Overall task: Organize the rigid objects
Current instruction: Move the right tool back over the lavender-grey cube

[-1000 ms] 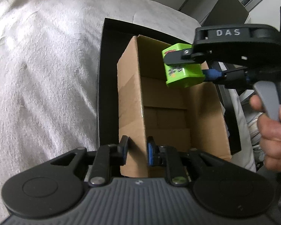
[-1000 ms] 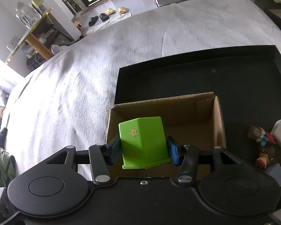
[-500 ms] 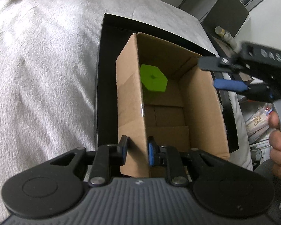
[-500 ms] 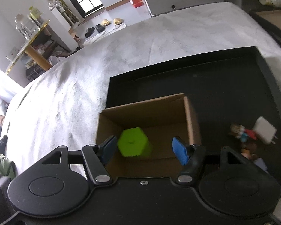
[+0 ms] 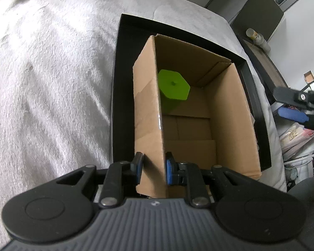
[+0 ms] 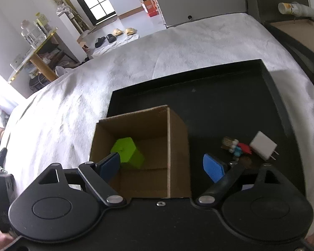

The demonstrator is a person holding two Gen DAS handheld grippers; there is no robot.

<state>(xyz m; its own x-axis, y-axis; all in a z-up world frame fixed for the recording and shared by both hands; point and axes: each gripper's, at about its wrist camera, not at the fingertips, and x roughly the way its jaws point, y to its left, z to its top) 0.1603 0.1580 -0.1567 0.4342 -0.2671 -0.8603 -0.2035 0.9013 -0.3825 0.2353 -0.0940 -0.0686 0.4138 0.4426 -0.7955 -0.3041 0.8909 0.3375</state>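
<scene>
Inside, one green block [image 6: 127, 152] lies in one cardboard box [image 5: 230, 125]; the left gripper [image 5: 151, 168] pinches its wall, the right gripper [image 6: 161, 165] has just spread wide, fingers empty.

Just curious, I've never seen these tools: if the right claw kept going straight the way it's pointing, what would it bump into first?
Probably the cardboard box. The open right claw straddles its near right wall, so that wall's top edge likely comes first, though depth is hard to judge. The green block lies inside, to the left.
</scene>
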